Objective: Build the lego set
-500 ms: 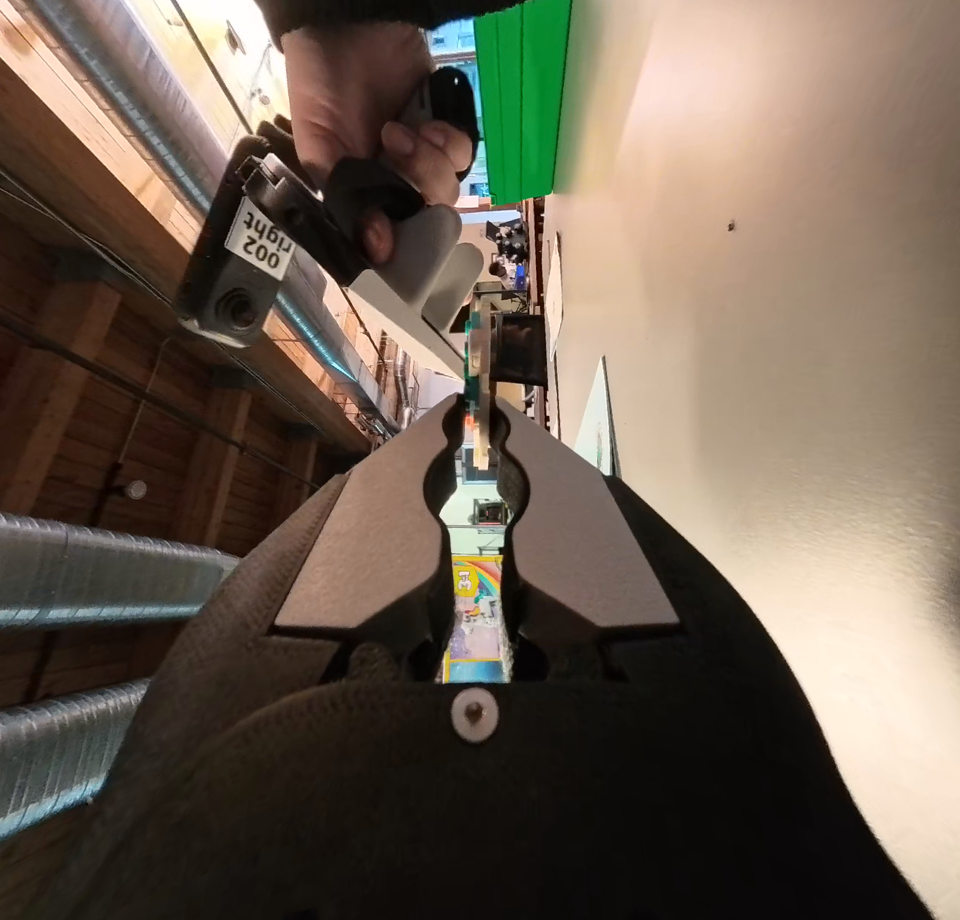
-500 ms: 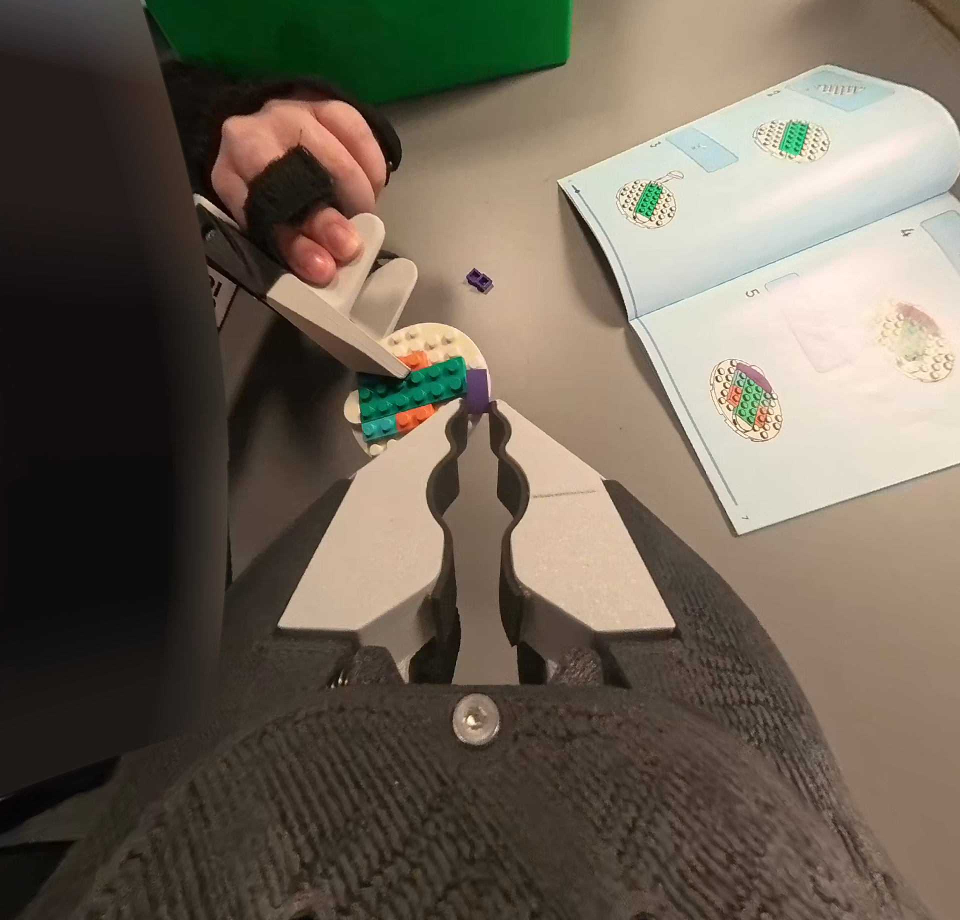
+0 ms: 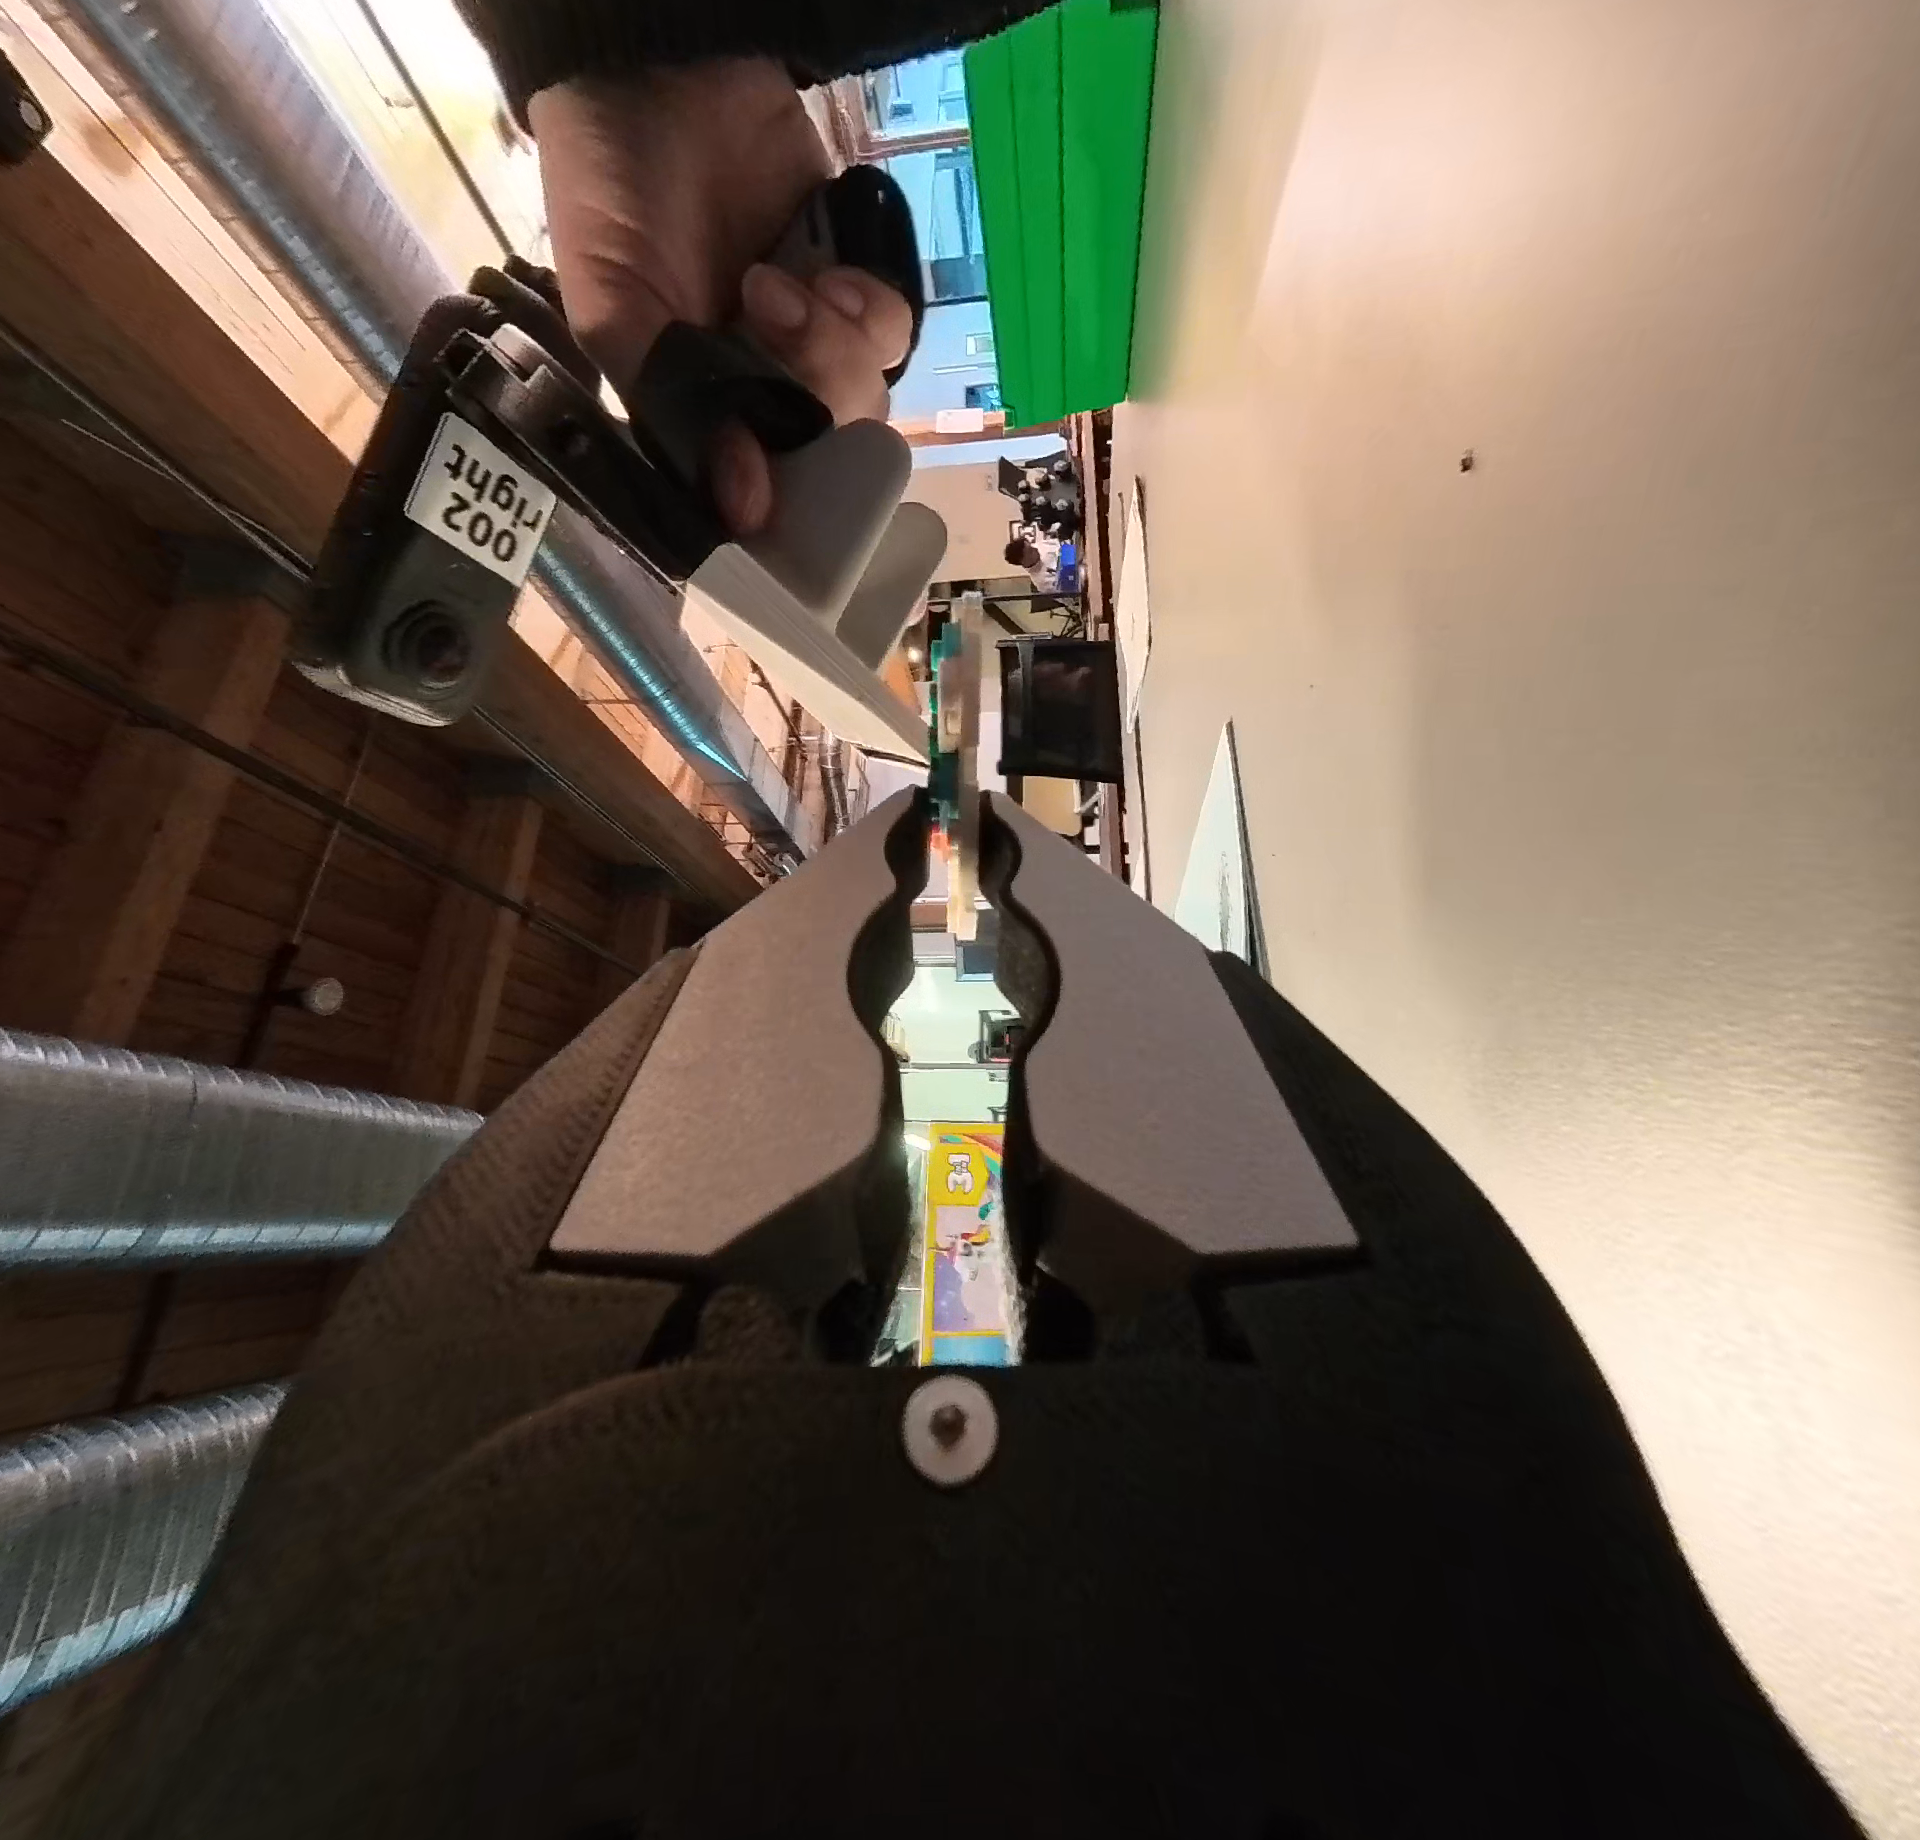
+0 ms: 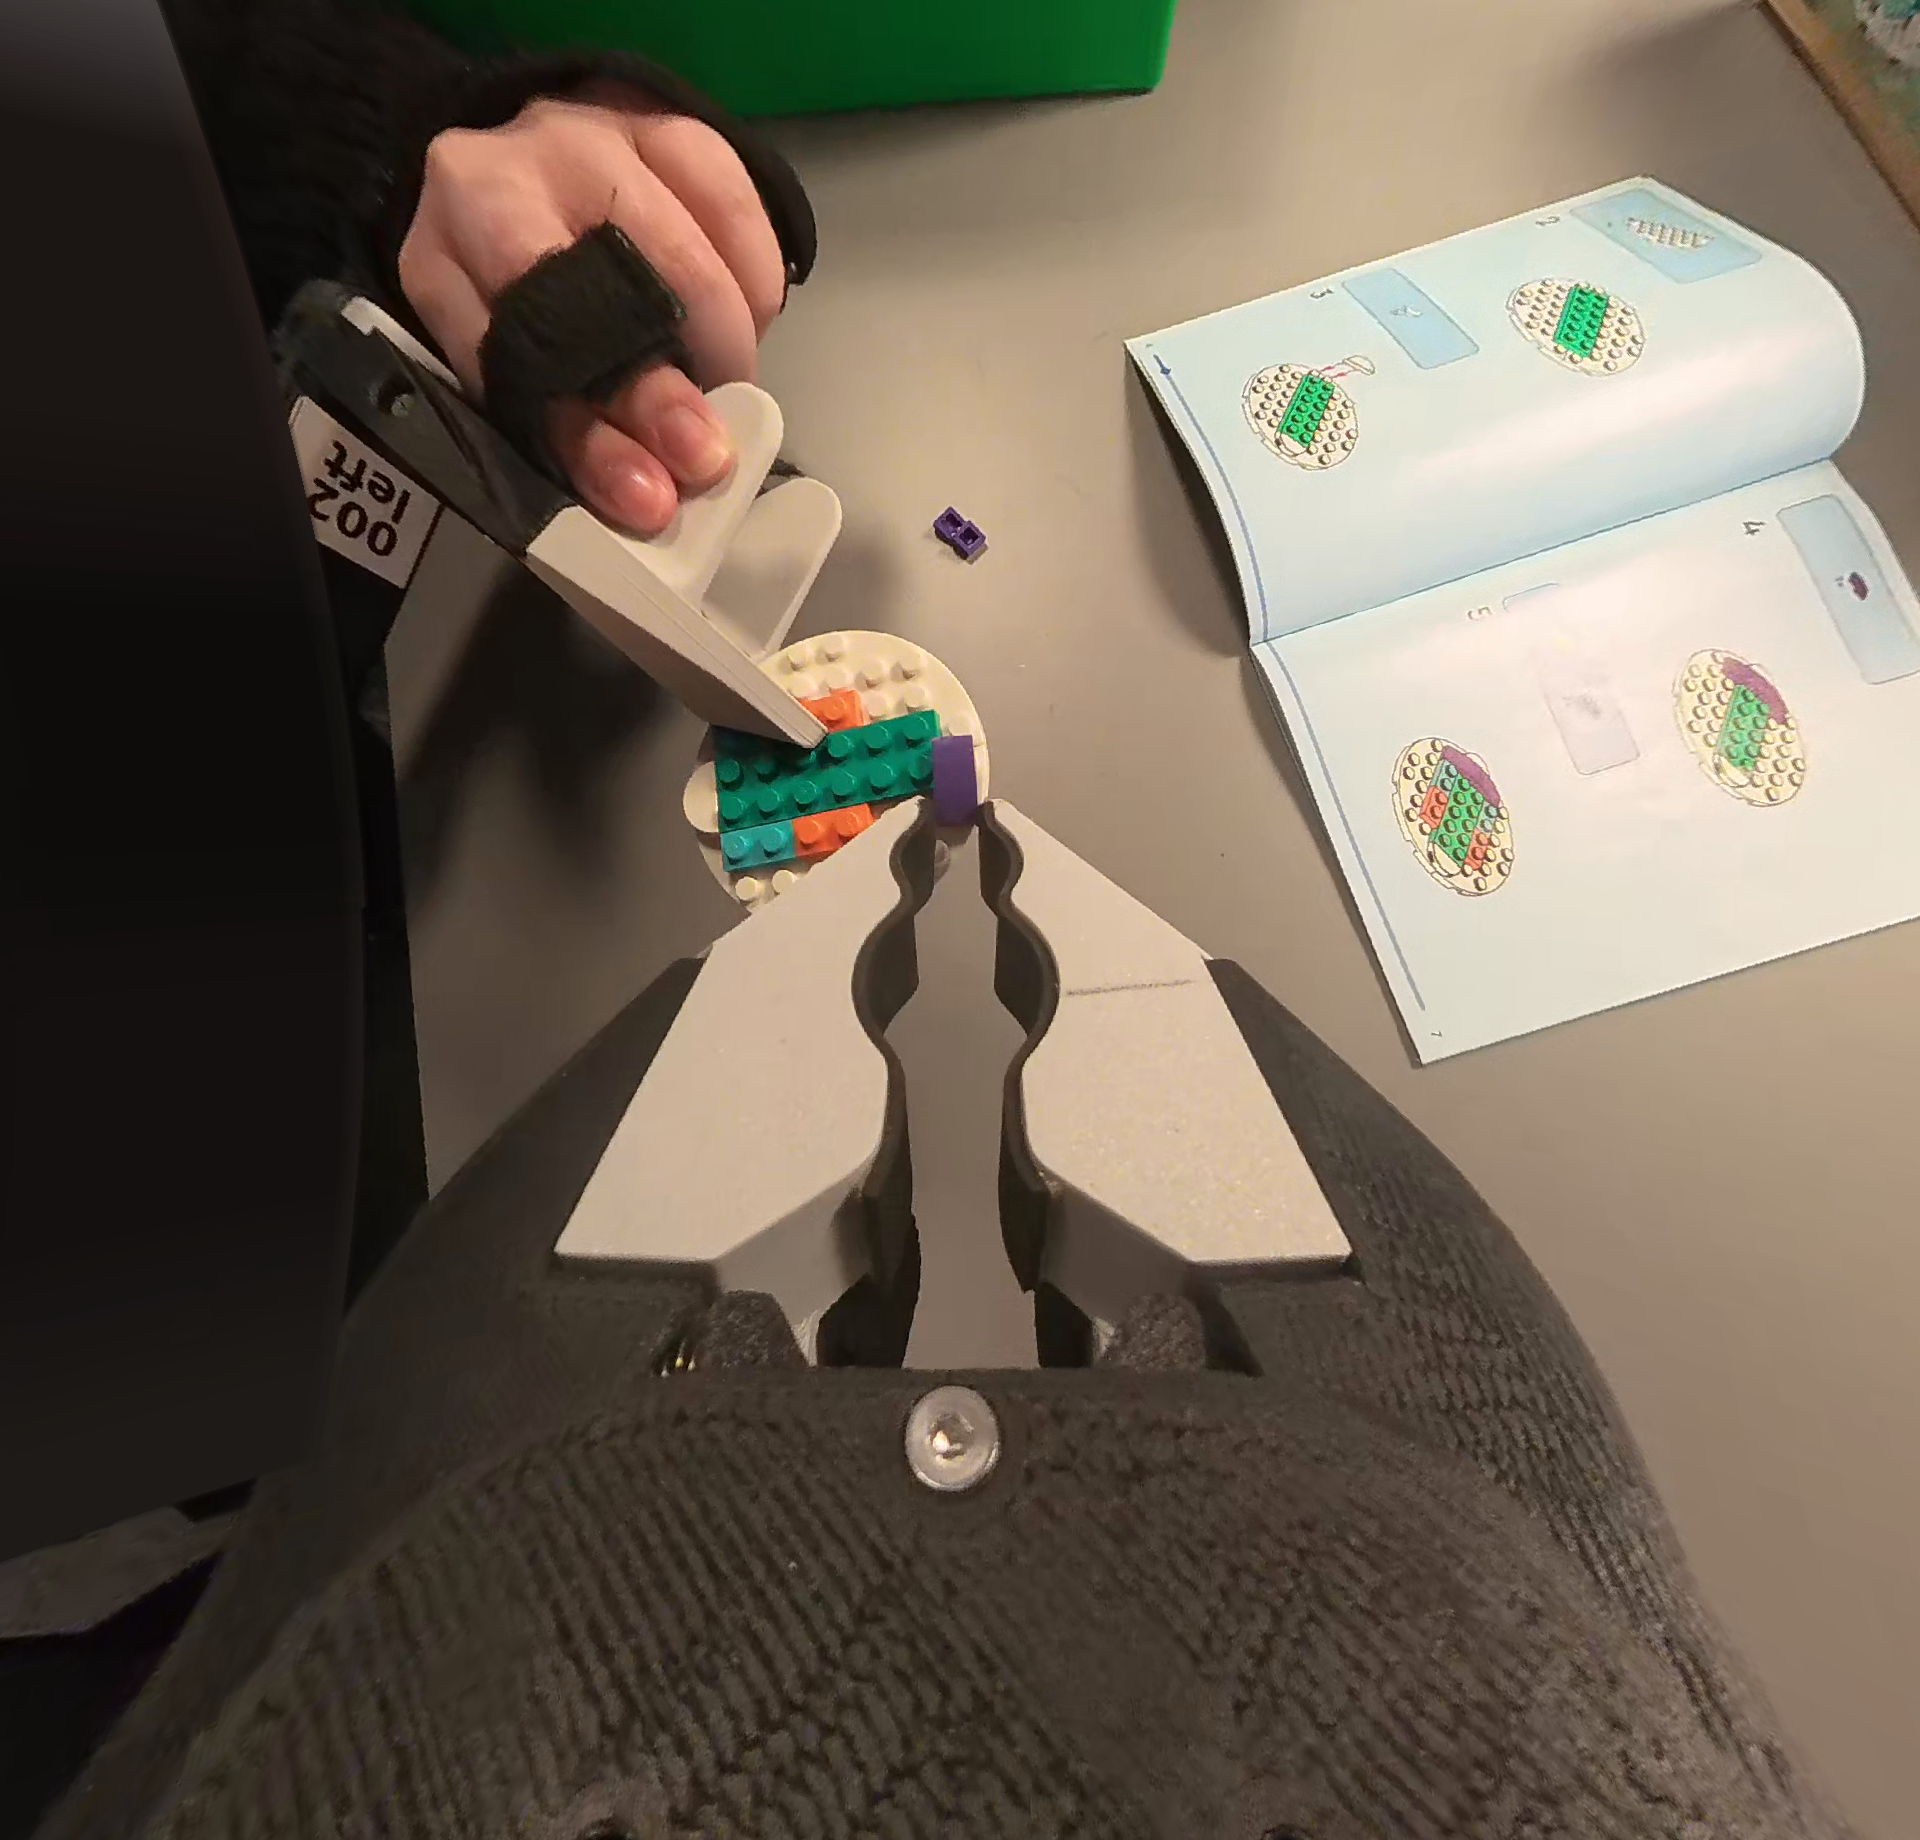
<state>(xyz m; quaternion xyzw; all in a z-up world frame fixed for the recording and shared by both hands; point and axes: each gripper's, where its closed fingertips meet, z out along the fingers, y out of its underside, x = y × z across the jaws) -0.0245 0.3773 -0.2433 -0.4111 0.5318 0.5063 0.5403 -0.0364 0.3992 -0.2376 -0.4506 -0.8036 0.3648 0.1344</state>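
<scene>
**Both grippers on the round plate build, purple piece at its edge**

Left gripper [image 3: 956, 803]: fingers nearly closed, pinching the white round plate [image 4: 914, 673] edge-on. In the left wrist view the plate shows only as a thin sliver between the tips, teal bricks on its left face. It's held above the counter [image 4: 1143, 1271], near the middle.

Right gripper [image 4: 948, 816]: fingers narrowly apart, tips clamped on a purple piece [image 4: 954, 767] that sits at the plate's right rim, touching the end of the teal bricks [image 4: 821, 772]. Can't tell whether it's seated on the studs (the tips cover its lower end).

On the plate: teal bricks across the middle, orange bricks [image 4: 831, 829] on either side, a small blue-teal one at the lower left. The left fingers hide the plate's upper-left part; the right fingers hide its lower edge.

A loose purple brick [image 4: 958, 531] lies on the counter just beyond the plate. The instruction booklet [image 4: 1558, 595] is open toward the right edge, its far corner cut off. A green box [image 4: 779, 14] stands at the back, top cropped. The person's left hand [image 4: 582, 263] grips the handle; the sleeve is lost in a dark patch.
</scene>
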